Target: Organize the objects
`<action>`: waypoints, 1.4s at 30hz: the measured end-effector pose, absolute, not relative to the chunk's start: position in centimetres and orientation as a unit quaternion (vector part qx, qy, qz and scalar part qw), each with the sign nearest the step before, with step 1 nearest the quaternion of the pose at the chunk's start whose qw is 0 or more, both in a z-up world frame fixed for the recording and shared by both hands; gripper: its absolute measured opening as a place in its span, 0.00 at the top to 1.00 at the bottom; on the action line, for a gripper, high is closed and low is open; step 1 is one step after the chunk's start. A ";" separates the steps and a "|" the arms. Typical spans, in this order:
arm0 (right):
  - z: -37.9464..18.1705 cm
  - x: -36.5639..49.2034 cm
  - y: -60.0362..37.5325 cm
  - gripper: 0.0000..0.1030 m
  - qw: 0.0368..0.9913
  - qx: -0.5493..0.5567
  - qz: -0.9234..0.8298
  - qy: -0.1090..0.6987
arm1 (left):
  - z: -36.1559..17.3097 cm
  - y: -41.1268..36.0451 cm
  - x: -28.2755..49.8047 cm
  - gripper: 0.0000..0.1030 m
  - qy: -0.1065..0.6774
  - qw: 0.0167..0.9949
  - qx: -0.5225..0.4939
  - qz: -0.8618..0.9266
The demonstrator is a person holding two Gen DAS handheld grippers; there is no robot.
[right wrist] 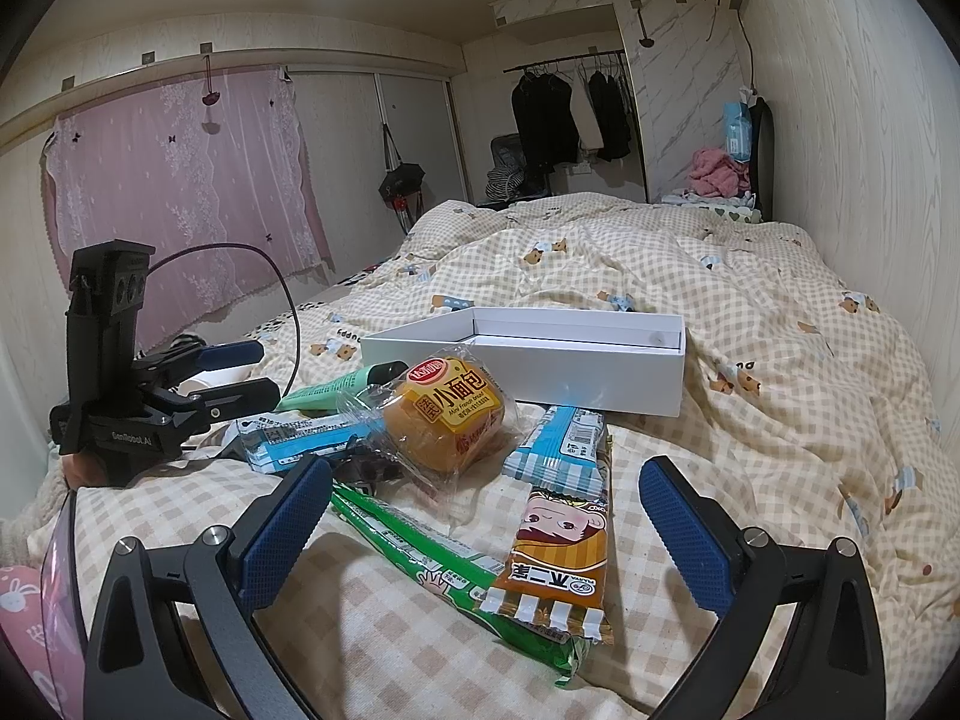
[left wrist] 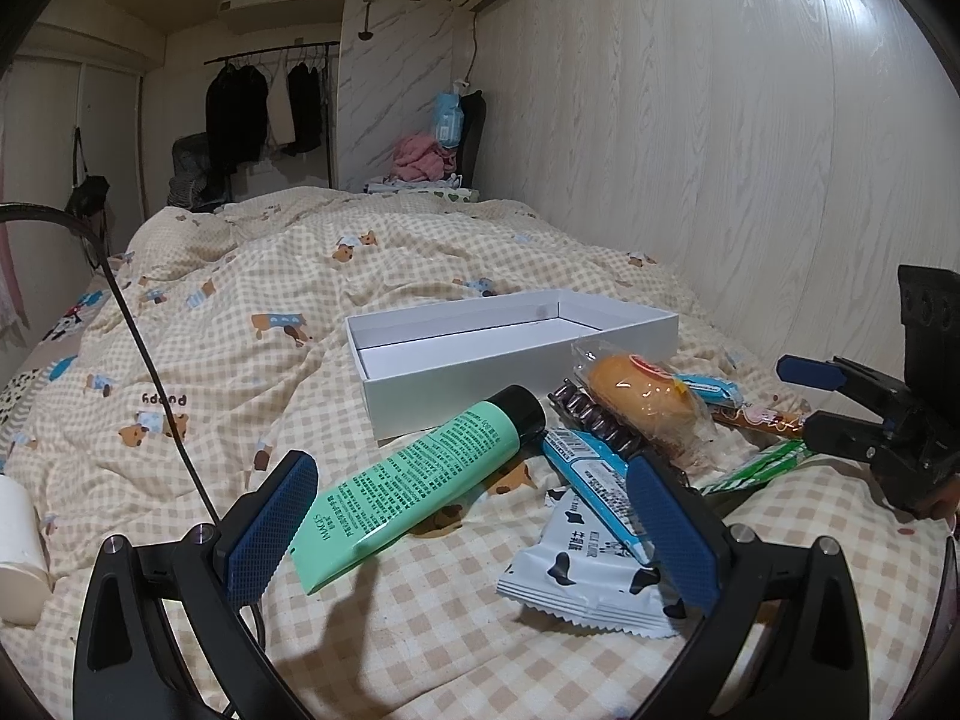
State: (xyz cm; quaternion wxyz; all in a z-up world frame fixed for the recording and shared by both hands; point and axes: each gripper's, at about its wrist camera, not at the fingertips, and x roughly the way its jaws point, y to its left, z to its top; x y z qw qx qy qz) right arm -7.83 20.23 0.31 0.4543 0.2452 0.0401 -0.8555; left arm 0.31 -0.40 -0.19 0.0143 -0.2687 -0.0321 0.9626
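Observation:
An open white box (left wrist: 456,354) lies on the checked bedspread; it also shows in the right wrist view (right wrist: 588,366). In front of it lies a pile: a green tube (left wrist: 414,486), a cow-print packet (left wrist: 588,576), a blue-white packet (left wrist: 594,474), a dark hair clip (left wrist: 594,414) and a wrapped bun (left wrist: 642,402). The right wrist view shows the bun (right wrist: 444,414), a green packet (right wrist: 444,570), an orange snack bar (right wrist: 558,552) and a blue checked packet (right wrist: 564,444). My left gripper (left wrist: 474,534) is open over the tube's end. My right gripper (right wrist: 486,534) is open over the green packet and snack bar.
The wall (left wrist: 750,150) runs along the bed's right side. A white cup (left wrist: 18,546) stands at the left edge. A cable (left wrist: 156,372) trails across the bedspread. Clothes hang on a rail (right wrist: 570,108) beyond the bed, and a pink curtain (right wrist: 174,192) hangs at left.

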 end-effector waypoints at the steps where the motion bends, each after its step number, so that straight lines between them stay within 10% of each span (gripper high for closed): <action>1: 0.3 -7.8 20.2 0.00 0.454 0.245 -0.855 0.040 | -0.1 -0.4 0.4 0.00 -0.033 0.014 -0.269 0.963; 16: 0.4 -7.8 20.3 0.00 0.455 0.246 -0.855 0.039 | -0.7 -1.0 -0.1 0.18 -0.049 0.026 -0.281 0.958; 42: 0.4 -7.8 20.3 0.00 0.456 0.247 -0.854 0.036 | -0.4 -2.0 0.7 0.12 -0.085 0.033 -0.269 0.959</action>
